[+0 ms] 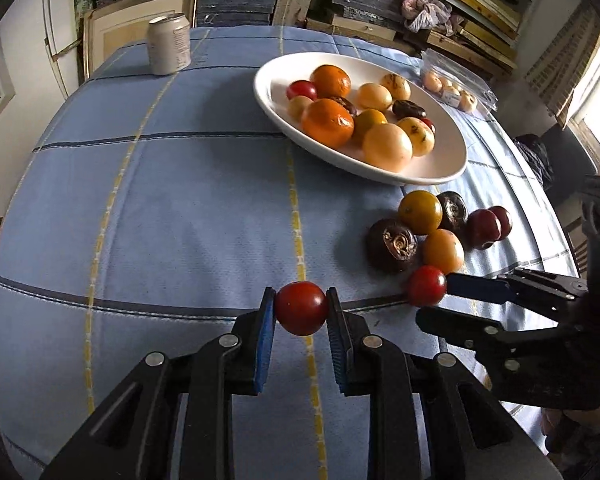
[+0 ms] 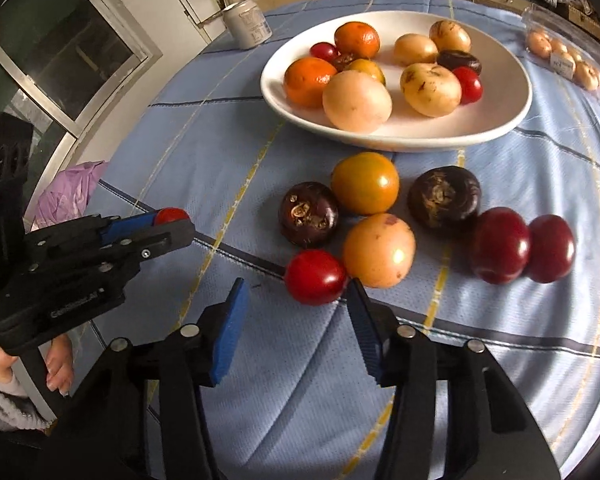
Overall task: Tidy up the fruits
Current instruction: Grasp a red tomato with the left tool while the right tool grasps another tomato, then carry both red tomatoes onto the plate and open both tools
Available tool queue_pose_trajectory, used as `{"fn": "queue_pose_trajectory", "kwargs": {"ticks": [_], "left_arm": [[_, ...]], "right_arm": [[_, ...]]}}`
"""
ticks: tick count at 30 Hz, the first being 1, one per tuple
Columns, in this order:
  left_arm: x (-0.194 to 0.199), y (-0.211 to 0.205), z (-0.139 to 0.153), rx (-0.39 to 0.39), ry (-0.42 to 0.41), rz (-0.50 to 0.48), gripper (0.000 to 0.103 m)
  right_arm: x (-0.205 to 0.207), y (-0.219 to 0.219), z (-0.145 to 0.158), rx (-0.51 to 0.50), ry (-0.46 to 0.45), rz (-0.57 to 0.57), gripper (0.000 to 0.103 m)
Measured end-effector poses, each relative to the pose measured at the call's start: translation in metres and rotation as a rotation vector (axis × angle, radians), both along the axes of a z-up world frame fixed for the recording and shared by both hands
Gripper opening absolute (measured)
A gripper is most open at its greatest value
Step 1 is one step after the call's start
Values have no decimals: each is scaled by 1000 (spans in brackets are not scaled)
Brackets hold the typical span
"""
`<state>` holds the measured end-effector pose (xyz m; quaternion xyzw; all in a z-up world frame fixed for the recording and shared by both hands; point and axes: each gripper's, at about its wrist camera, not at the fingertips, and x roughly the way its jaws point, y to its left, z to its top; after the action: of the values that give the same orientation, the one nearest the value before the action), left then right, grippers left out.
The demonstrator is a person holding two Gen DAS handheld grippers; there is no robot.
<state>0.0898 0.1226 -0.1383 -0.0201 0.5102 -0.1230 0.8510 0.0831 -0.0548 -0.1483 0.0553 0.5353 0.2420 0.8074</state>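
My left gripper (image 1: 301, 308) is shut on a red cherry tomato (image 1: 301, 309) and holds it above the blue cloth; it also shows in the right wrist view (image 2: 172, 218). My right gripper (image 2: 296, 296) is open, its tips on either side of another red tomato (image 2: 315, 277) that lies on the cloth, seen too in the left wrist view (image 1: 426, 286). Beyond it lie an orange fruit (image 2: 365, 183), a yellow fruit (image 2: 379, 251), two dark purple fruits (image 2: 309, 214) and two dark red fruits (image 2: 500, 251). A white plate (image 2: 500, 116) holds several fruits.
A drink can (image 1: 169, 45) stands at the far left of the table. A clear plastic pack of small fruits (image 2: 568, 60) lies at the far right. The table edge curves close on the right. A purple bag (image 2: 74, 194) lies beside the table at left.
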Motion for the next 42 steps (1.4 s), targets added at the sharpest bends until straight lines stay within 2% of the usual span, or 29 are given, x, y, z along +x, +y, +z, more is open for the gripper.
{"fn": "queue_pose_trajectory", "kwargs": {"ticks": [10, 12, 13, 24, 27, 30, 36, 39, 42], "left_arm": [[-1, 2, 0, -8, 4, 3, 25], [0, 2, -1, -7, 7, 1, 25], [0, 1, -1, -7, 8, 1, 25], [3, -15, -3, -15, 20, -26, 25], [8, -26, 2, -21, 6, -43, 25], [21, -39, 16, -20, -28, -64, 25], [65, -61, 57, -19, -126, -72, 25], [89, -67, 73, -37, -149, -46, 25], [117, -71, 75, -53, -133, -6, 25]], "right_arm": [[14, 16, -9, -45, -11, 20, 44], [14, 19, -9, -58, -21, 29, 39], [14, 19, -10, -72, -28, 34, 32], [1, 6, -8, -62, -25, 60, 32], [-9, -10, 9, -66, -66, 55, 32], [-5, -33, 32, -57, -112, 3, 32], [31, -85, 90, -60, -256, -118, 32], [41, -86, 105, -132, -342, -96, 32], [51, -85, 109, -114, -373, -90, 32]]}}
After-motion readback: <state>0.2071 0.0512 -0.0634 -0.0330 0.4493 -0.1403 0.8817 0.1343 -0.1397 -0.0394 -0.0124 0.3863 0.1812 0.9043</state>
